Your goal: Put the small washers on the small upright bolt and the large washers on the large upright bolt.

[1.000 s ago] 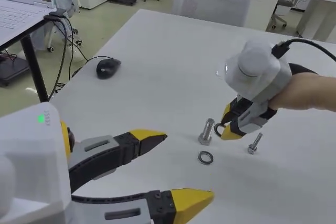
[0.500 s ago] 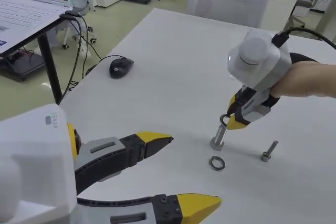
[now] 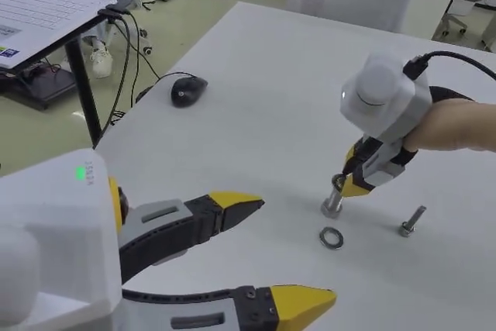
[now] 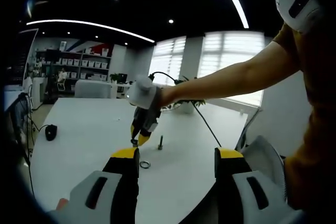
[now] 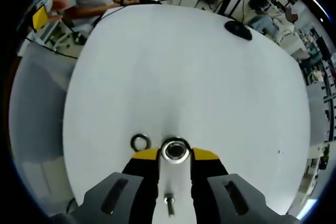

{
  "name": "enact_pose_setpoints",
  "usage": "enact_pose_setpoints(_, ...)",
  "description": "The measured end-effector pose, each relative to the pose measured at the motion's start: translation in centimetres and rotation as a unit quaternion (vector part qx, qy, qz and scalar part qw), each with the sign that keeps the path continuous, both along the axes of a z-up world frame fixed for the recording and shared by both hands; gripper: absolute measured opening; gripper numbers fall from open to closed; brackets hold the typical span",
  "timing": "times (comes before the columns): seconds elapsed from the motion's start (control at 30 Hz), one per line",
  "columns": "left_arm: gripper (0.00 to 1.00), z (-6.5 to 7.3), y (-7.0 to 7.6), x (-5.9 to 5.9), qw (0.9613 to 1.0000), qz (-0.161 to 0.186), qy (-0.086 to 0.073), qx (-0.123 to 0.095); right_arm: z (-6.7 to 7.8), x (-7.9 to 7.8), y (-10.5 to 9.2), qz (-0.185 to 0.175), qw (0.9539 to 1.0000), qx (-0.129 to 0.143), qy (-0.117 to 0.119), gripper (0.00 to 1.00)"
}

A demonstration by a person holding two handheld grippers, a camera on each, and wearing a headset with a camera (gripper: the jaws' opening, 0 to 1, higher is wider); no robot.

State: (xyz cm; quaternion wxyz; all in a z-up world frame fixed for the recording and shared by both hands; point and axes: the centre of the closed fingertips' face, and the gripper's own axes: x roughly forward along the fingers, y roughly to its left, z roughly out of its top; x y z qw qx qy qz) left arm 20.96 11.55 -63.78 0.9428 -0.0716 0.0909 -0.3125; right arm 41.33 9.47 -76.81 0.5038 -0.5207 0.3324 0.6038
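Observation:
My right gripper is shut on a large washer and holds it at the top of the large upright bolt. From the right gripper view the ring sits between the yellow jaw tips, centred over the bolt. A second washer lies flat on the white table just beside the bolt. The small bolt stands a little to the right. My left gripper hovers open and holding nothing, near the table's front, well short of the bolts.
A black mouse with its cable lies at the far left of the table. A laptop sits on a stand past the table's left edge. Chairs and desks stand beyond the far edge.
The right gripper has carried the large washer from beside the large bolt to over its top. The left gripper has held still; the head camera shifted.

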Motion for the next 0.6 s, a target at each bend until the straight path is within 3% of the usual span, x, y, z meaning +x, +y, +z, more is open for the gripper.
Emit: enact_pose_setpoints(0.6,0.57,-0.3,0.2,0.0,1.0,0.003,0.008,-0.002,-4.1,0.3,0.3,-0.001,0.9998,-0.016,0.012,0.23)
